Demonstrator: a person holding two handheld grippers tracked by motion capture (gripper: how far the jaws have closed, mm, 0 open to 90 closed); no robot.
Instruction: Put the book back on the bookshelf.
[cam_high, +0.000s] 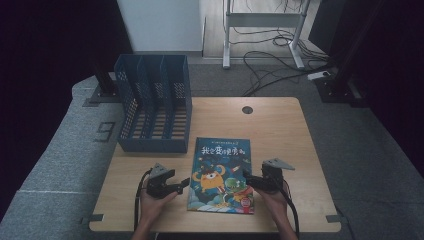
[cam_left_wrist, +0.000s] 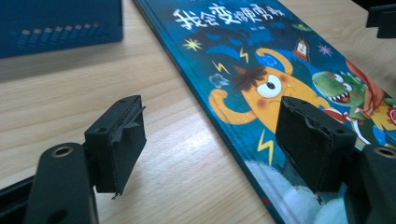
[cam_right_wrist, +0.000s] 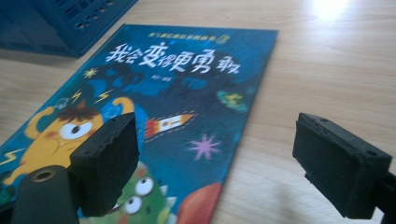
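Observation:
A blue picture book (cam_high: 221, 175) with a cartoon monster on its cover lies flat on the wooden table (cam_high: 280, 130). My left gripper (cam_high: 184, 183) sits at the book's left edge, open, one jaw over bare wood and the other over the cover (cam_left_wrist: 261, 70). My right gripper (cam_high: 247, 176) is at the book's right edge, also open. In the right gripper view its left jaw hangs over the cover (cam_right_wrist: 187, 93) and its right jaw over the table. Neither pair of jaws touches the book.
A blue file rack (cam_high: 154, 105) with several slots stands at the table's back left, just beyond the book. A round cable hole (cam_high: 247, 109) sits near the far edge. Cables and a desk frame lie on the floor behind.

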